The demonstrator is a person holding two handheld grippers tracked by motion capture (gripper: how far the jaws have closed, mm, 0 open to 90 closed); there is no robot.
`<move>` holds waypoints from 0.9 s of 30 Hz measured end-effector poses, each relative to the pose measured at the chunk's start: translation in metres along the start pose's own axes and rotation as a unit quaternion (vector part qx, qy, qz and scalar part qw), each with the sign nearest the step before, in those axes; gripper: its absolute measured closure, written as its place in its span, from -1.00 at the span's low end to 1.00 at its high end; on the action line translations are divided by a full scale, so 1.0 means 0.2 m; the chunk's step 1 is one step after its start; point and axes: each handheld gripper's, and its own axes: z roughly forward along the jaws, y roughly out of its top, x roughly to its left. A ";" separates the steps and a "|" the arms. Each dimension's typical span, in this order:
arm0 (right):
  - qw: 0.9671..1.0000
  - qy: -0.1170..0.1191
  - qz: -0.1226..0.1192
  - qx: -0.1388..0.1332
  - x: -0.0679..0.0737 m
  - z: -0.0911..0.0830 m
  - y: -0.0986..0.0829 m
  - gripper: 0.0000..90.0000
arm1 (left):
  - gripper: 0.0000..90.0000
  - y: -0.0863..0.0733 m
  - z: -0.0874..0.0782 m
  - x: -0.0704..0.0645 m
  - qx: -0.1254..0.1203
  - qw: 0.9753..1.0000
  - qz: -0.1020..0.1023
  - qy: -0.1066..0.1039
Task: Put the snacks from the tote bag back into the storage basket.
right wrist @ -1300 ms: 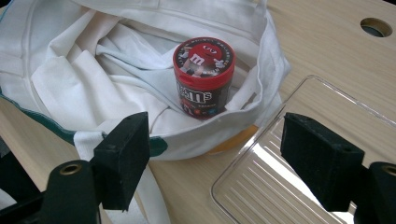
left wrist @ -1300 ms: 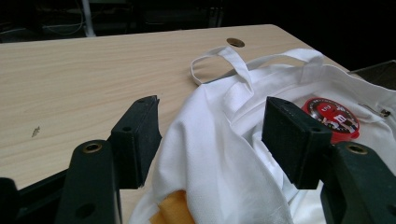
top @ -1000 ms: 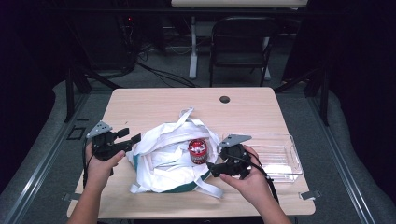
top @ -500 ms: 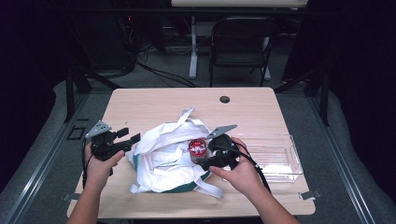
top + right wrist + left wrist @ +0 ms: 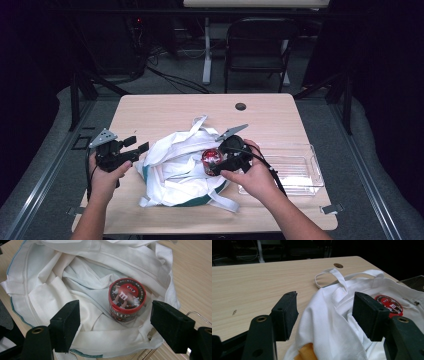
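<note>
White tote bag (image 5: pixel 175 170) is lying slumped between both grippers, mouth facing up. Red candy tub (image 5: pixel 127 298) is sitting upright inside it, just ahead of the right gripper (image 5: pixel 115 322), the nearer one; jaws wide, holding nothing. Left gripper (image 5: pixel 325 312) is straddling bag fabric, jaws wide, gripping nothing.

White bag (image 5: pixel 75 302) with teal stitching, red-lidded tub (image 5: pixel 127 301), possibly orange lining
</note>
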 end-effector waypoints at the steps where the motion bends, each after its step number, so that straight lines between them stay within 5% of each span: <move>1: 1.000 -0.001 -0.002 0.004 -0.01 0.00 0.01 -0.48 | -0.18 0.00 0.00 0.00 0.001 1.000 0.000 0.000; 27: 0.999 -0.020 -0.013 0.048 0.01 0.11 0.15 -0.65 | -0.18 0.00 0.00 0.00 -0.004 1.000 0.001 0.000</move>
